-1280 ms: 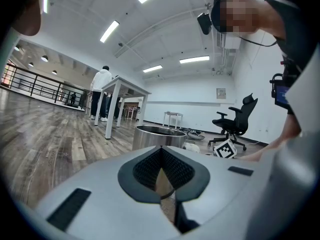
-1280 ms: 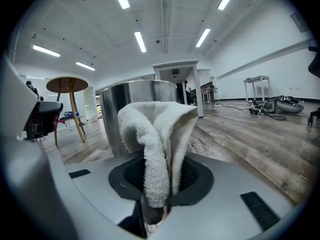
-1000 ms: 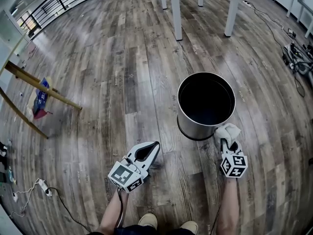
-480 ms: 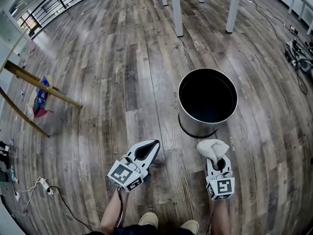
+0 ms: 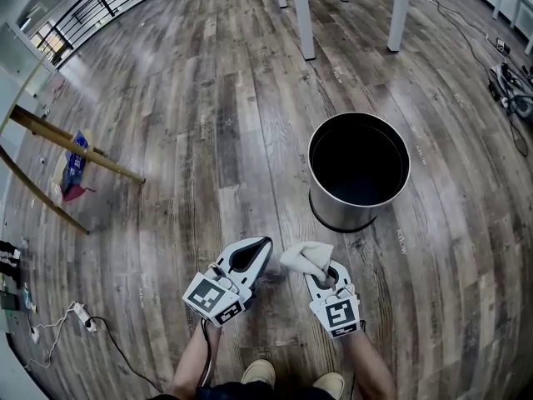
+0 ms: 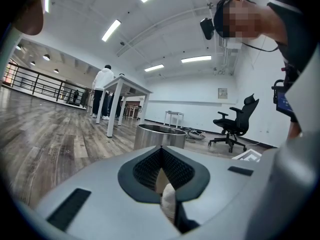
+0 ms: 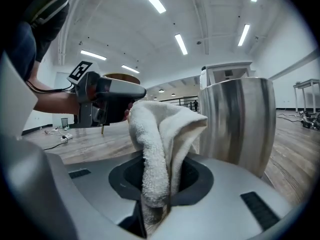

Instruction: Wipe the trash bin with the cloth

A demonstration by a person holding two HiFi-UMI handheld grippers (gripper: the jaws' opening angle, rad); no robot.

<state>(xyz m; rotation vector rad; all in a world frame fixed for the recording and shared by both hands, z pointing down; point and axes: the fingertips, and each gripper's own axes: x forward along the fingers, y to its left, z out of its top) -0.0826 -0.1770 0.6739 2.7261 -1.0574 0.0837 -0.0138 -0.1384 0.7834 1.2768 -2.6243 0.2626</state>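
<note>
The trash bin (image 5: 358, 173) is a round steel can with a black inside, upright on the wood floor. It also shows in the left gripper view (image 6: 160, 135) and close on the right in the right gripper view (image 7: 237, 121). My right gripper (image 5: 319, 272) is shut on a white terry cloth (image 5: 304, 257), down-left of the bin and apart from it. The cloth (image 7: 160, 134) bulges up out of the jaws of this gripper (image 7: 161, 159). My left gripper (image 5: 260, 248) hangs just left of the cloth, jaws shut, holding nothing; its tips (image 6: 161, 149) point toward the bin.
White table legs (image 5: 301, 15) stand beyond the bin. Wooden slanted legs (image 5: 75, 152) and a blue packet (image 5: 73, 161) lie at far left, a power strip with cable (image 5: 75, 315) near left, cables (image 5: 508, 82) at far right. An office chair (image 6: 235, 124) and a standing person (image 6: 102, 91) are farther off.
My right gripper has carried the cloth away from the bin's near right side, leftward and toward me, ending beside the left gripper. The left gripper has stayed put.
</note>
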